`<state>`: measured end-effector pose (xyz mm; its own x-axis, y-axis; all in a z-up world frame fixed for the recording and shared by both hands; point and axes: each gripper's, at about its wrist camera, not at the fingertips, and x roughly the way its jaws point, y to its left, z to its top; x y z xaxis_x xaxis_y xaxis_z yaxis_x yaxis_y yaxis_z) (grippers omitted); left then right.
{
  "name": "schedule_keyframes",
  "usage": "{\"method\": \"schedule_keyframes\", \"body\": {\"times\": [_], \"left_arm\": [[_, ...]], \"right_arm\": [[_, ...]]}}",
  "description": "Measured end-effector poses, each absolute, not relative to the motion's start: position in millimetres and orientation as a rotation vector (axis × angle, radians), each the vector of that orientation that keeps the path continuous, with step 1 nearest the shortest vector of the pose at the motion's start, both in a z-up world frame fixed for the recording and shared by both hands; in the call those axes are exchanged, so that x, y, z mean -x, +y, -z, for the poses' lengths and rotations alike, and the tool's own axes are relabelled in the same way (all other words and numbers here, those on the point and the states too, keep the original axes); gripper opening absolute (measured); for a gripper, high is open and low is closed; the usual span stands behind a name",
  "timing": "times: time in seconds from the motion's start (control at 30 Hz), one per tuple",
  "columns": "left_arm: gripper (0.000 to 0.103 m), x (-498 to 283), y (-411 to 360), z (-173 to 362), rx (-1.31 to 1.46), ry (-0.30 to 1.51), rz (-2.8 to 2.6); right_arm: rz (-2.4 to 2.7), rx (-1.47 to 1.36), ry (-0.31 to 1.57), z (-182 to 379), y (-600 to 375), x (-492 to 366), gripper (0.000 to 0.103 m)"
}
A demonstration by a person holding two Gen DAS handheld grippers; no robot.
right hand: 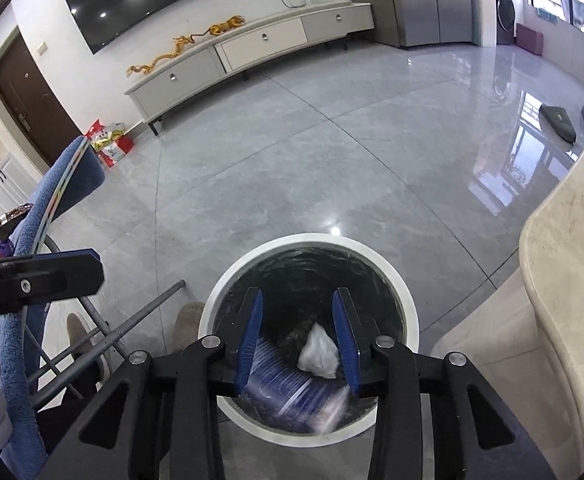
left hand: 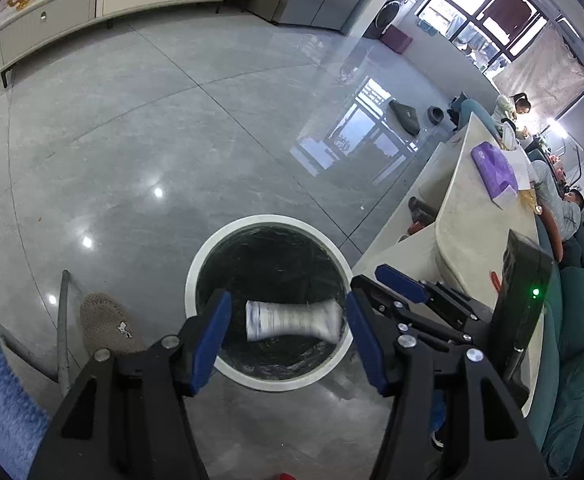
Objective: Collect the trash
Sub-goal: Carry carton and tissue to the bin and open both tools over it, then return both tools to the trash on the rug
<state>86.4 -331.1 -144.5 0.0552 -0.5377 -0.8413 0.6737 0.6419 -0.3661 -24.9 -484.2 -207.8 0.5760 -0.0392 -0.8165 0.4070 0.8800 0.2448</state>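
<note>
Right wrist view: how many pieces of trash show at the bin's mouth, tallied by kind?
Crumpled white wad: 1
Blurred blue-striped package: 1
Total: 2, both seen against the dark liner of the white-rimmed bin.

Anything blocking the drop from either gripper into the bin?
Nothing visible does. The crushed can sits free between the left gripper pads, over the open bin. The white wad and blue-printed wrapper below the right gripper are already inside the rim.
</note>
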Motion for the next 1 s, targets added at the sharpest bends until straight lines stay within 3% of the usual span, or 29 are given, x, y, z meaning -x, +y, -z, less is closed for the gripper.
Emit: {"method": "schedule_keyframes", "body": {"times": [0.4, 0.53, 1.0], "left_arm": [[0.058, -58, -260, 72, -0.131, 0.992, 0.873], [0.069, -43, -225, 47, -0.164, 0.921, 0.828], [0.073, -23, -62, -2, -0.027, 0.797, 0.636]], "right_arm": [[0.257, -0.417, 0.849, 161, -460, 50, 0.043], [0.245, -0.405, 0.782, 125, -442, 62, 0.047], [0.109, -0.284, 0.572, 5, -359, 74, 0.052]]}}
